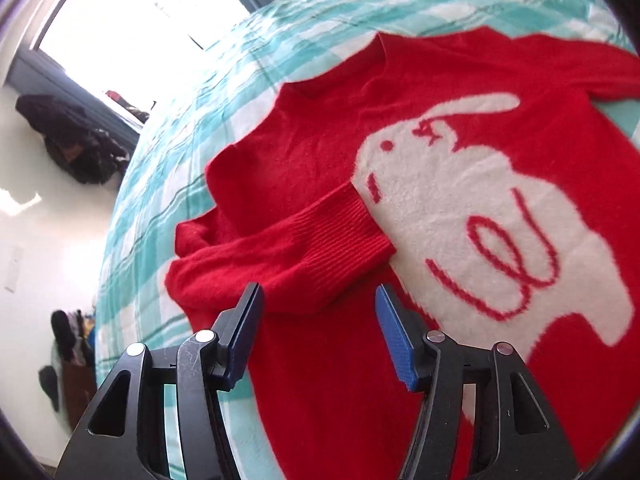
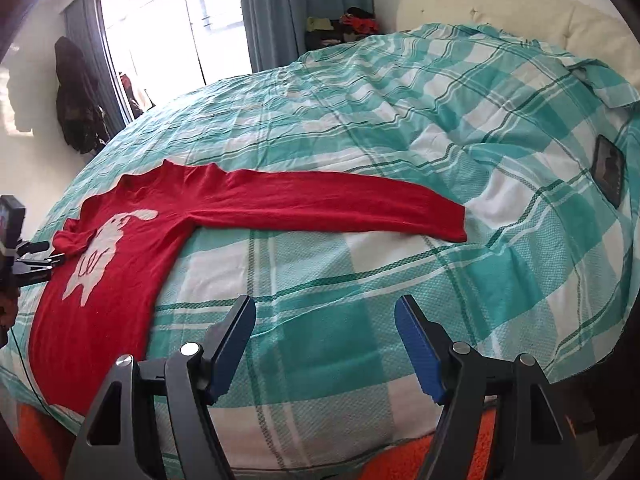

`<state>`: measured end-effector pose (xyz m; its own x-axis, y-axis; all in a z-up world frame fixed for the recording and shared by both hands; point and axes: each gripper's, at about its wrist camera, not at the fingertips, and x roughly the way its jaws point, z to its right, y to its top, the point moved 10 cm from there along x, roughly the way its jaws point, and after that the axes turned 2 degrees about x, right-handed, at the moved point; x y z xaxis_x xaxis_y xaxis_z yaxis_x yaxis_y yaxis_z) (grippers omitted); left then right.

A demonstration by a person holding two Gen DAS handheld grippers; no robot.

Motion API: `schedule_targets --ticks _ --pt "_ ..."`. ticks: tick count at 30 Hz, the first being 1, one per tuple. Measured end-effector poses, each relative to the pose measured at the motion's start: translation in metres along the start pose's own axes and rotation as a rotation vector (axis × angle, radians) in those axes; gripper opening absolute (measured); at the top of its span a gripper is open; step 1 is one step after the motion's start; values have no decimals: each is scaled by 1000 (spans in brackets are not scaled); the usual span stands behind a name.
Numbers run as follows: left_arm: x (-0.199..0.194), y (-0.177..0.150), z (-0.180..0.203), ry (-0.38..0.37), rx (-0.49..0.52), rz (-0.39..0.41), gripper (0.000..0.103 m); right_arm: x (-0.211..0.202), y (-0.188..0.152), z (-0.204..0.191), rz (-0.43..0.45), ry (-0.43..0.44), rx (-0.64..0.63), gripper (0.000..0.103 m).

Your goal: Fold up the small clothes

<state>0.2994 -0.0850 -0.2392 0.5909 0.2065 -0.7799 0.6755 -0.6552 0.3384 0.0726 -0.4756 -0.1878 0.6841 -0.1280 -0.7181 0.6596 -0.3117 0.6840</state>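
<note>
Left wrist view shows your left tongs (image 1: pixel 318 308) spread with nothing between them, just above the red sweater (image 1: pixel 460 128) lying flat on the bed (image 1: pixel 240 72), one sleeve (image 1: pixel 304 248) folded across its white rabbit. Your right tongs (image 2: pixel 324 320) are spread too, over bare checked bedcover; the other sleeve (image 2: pixel 340 204) stretches out straight.

A red sweater (image 1: pixel 320 152) with a white rabbit figure (image 1: pixel 480 216) lies flat on a bed covered in teal-and-white checked bedding (image 1: pixel 224 92). One sleeve (image 1: pixel 288 256) is folded across the body, its ribbed cuff touching the rabbit's edge. The left tongs (image 1: pixel 318 300) stand parted at six o'clock over the sweater, nothing between them. A bright window (image 1: pixel 132 20) sits at eleven o'clock.
</note>
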Motion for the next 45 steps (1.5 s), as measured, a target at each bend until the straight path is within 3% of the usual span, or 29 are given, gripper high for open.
schedule_targets --ticks 1,2,3,4,8,10,13,17,18,19,20,22,25,27,30,31,32,33,36,40,42,45 --pt "9 5 0 22 16 -2 53 0 -2 -4 1 0 -16 72" --pt "14 10 -2 23 5 3 31 0 -3 -7 2 -4 -35 72" --pt "17 11 -6 -10 -45 -3 13 0 -4 -9 3 -6 -51 72" --pt "18 11 -15 -61 -134 -19 4 0 -4 -11 2 -5 -60 72" --pt "-11 -16 -105 -182 -600 46 3 2 -4 -9 -2 5 -49 72" --pt "-23 -55 -158 -214 -787 70 3 0 -3 -5 4 7 -30 72" --pt "-21 -134 -220 -194 -992 39 4 0 -3 0 2 6 -8 72" --pt "13 -234 -239 -158 -1180 -105 7 7 -6 -2 -22 -3 -12 72" --pt "23 -253 -231 -182 -1224 -141 11 9 -6 -4 -28 -7 -19 72" --pt "31 -269 -223 -219 -1275 -169 26 11 -7 -6 -33 -11 -27 72" --pt "35 -282 -218 -261 -1345 -165 40 12 -8 -8 -38 -14 -38 72" --pt "36 -304 -221 -325 -1520 -88 55 12 -10 -12 -43 -22 -61 72" --pt "40 -319 -232 -384 -1694 3 58 9 -12 -16 -43 -32 -97 72" --pt "46 -314 -240 -401 -1673 10 58 10 -14 -17 -50 -40 -111 72" --pt "64 -298 -242 -418 -1561 -40 58 14 -15 -19 -67 -53 -121 72" --pt "68 -292 -242 -422 -1521 -50 52 16 -15 -20 -70 -58 -124 72" --pt "71 -283 -240 -429 -1475 -60 17 17 -16 -21 -73 -63 -128 72" --pt "74 -275 -237 -445 -1426 -79 6 19 -16 -22 -77 -68 -133 72" --pt "67 -266 -255 -308 -1318 -92 4 24 -19 -24 -95 -85 -153 72" --pt "67 -301 -305 -103 -1359 -143 4 20 -17 -25 -83 -88 -160 72" --pt "74 -325 -313 -93 -1382 -187 4 20 -17 -23 -84 -90 -151 72" --pt "80 -328 -307 -52 -1312 -225 4 27 -19 -21 -110 -93 -138 72"
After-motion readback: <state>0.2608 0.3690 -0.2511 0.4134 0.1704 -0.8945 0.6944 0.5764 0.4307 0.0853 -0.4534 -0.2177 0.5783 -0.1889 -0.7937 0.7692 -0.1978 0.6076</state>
